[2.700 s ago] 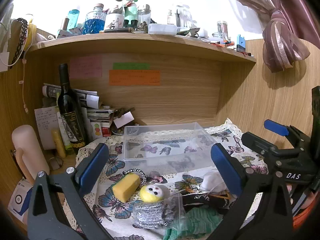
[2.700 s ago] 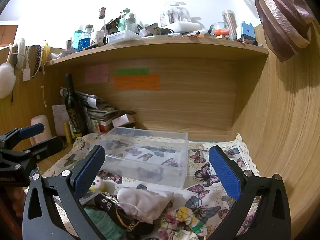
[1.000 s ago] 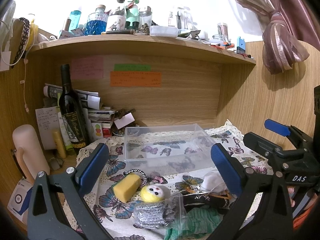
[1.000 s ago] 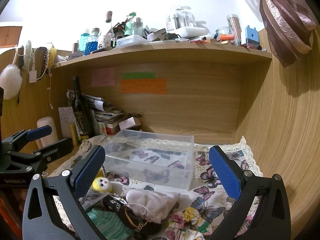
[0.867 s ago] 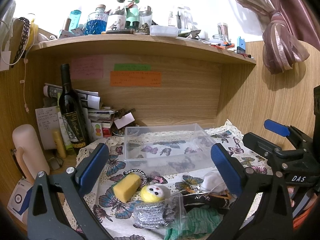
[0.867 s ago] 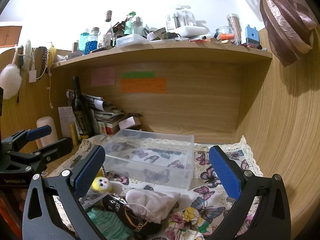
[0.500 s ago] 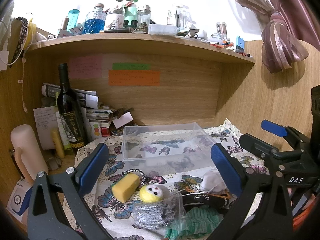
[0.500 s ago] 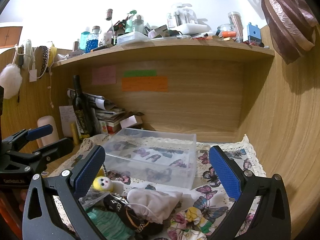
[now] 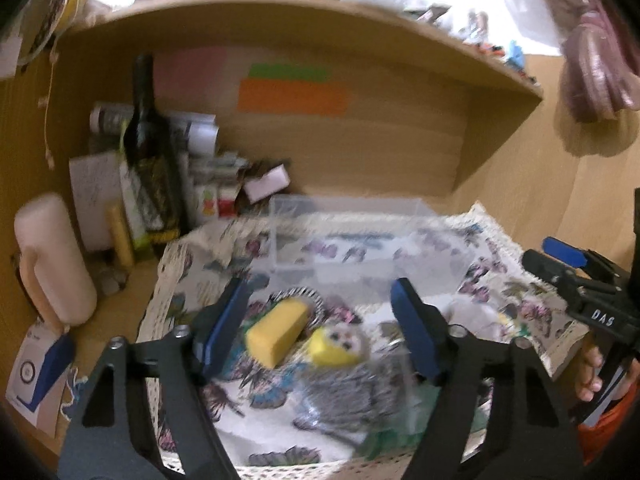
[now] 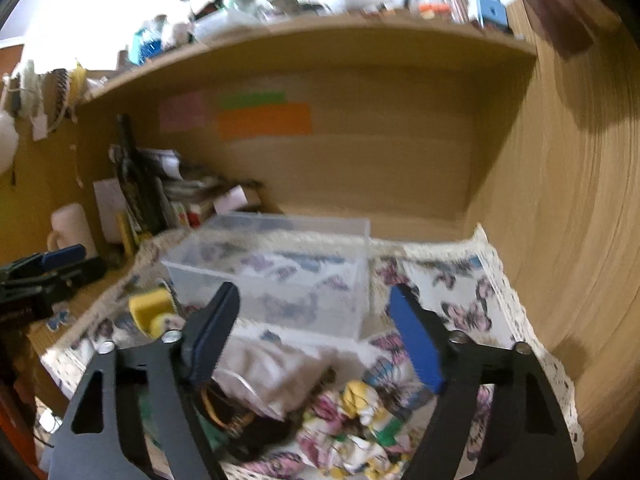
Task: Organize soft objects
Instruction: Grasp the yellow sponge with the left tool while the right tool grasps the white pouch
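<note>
Your left tool (image 9: 320, 328) gapes over the yellow sponge (image 9: 276, 332); your right tool (image 10: 314, 336), empty and spread, alone shows the floral cloth (image 10: 356, 420).

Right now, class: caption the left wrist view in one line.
Open left gripper above a yellow sponge and owl toy, clear bin behind.

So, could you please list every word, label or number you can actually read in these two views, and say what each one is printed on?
"DAS": white letters on the black body of the right gripper, seen in the left wrist view.
Wine bottle label: too blurred to read.
Pink, green and orange sticky notes on the back panel: no writing legible.
Papers and small boxes beside the bottle: blurred, unreadable.
Blue-and-white card at lower left: a round mark only, no readable text.
</note>
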Demonstrator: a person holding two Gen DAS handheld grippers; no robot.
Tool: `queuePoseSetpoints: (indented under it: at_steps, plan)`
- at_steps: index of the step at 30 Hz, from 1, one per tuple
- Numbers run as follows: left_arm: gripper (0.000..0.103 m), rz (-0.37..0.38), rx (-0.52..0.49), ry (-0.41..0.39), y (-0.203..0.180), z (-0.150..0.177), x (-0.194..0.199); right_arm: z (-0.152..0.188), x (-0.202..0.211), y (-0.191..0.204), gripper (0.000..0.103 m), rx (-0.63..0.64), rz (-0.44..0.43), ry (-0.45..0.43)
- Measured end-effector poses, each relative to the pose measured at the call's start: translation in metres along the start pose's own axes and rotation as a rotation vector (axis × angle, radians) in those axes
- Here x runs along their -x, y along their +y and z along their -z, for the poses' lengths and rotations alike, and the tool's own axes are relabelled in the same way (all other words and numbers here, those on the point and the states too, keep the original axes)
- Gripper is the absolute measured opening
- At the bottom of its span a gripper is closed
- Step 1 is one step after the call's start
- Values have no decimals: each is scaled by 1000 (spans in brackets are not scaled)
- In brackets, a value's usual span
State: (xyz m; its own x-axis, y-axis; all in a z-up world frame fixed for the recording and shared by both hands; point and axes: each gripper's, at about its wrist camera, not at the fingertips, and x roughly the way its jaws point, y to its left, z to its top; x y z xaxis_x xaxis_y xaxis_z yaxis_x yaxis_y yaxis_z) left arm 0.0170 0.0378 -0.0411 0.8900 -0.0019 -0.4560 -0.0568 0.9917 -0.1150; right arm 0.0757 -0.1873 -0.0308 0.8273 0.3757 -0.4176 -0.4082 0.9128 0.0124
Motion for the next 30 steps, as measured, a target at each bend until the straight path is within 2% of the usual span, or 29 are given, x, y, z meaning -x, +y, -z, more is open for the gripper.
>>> queuePoseSetpoints:
  at_steps: [6, 11, 14, 17, 20, 24, 30]
  plan:
    - [64, -37, 50, 103, 25, 16, -25, 19, -9, -20, 62, -24, 28, 98]
    - [64, -41, 74, 171, 38, 23, -48, 39, -19, -31, 60, -68, 18, 192]
    - [64, -40, 72, 200, 40, 23, -62, 43, -21, -31, 60, -98, -18, 211]
    - [63, -28, 66, 229, 39, 25, -74, 37, -22, -26, 60, -119, -73, 189]
    - [49, -18, 55, 256, 37, 27, -84, 28, -28, -13, 60, -102, -124, 171]
    - [38, -36, 56, 251, 39, 30, -87, 28, -43, 6, 60, -47, -168, 209]
    - [33, -16, 53, 230, 42, 33, -78, 41, -70, 20, 60, -21, -212, 304]
